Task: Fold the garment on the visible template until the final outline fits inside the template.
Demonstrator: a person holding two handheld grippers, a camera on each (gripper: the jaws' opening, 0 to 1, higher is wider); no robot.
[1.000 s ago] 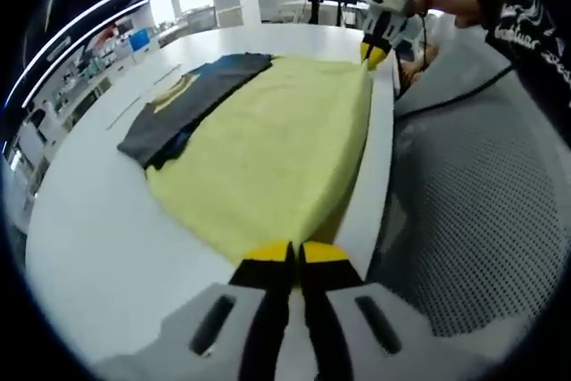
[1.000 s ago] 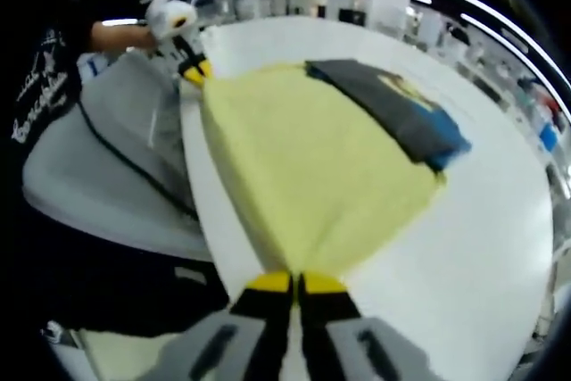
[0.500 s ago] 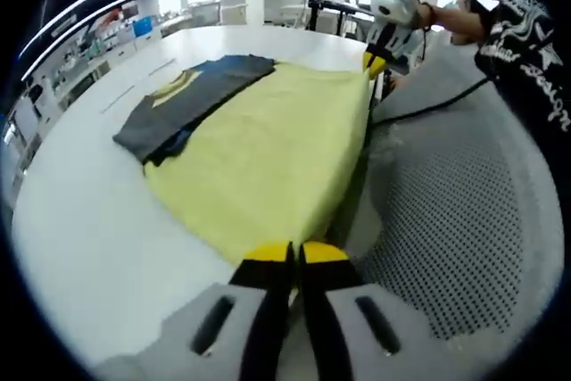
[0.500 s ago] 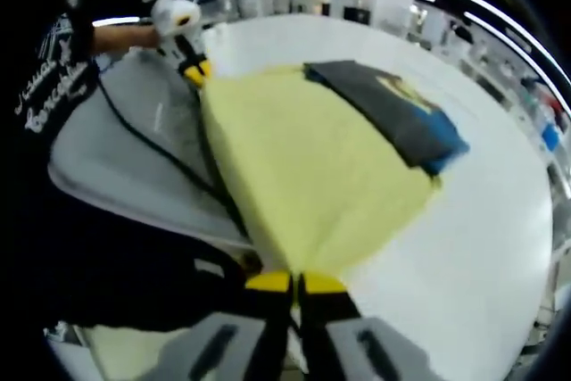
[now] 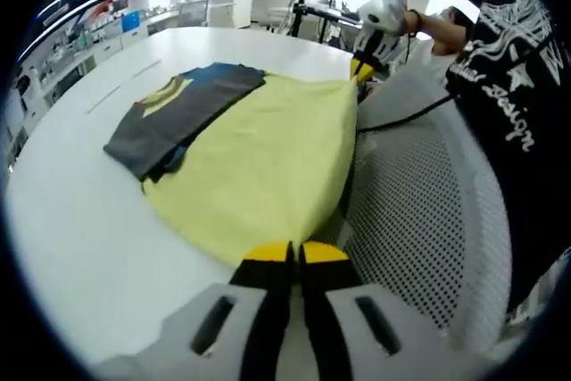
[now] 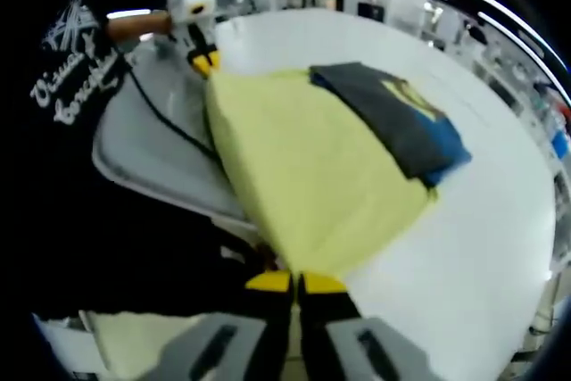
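We see 2 grippers: left gripper and right gripper each clamped on yellow cloth corners; dark shirt at 10 o'clock on table.

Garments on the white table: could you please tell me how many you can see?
2. A yellow garment lies along the table's near edge, both grippers shut on its corners. A dark folded shirt lies beside it, overlapping it. More could be hidden underneath.

L gripper + R gripper, fingers closed
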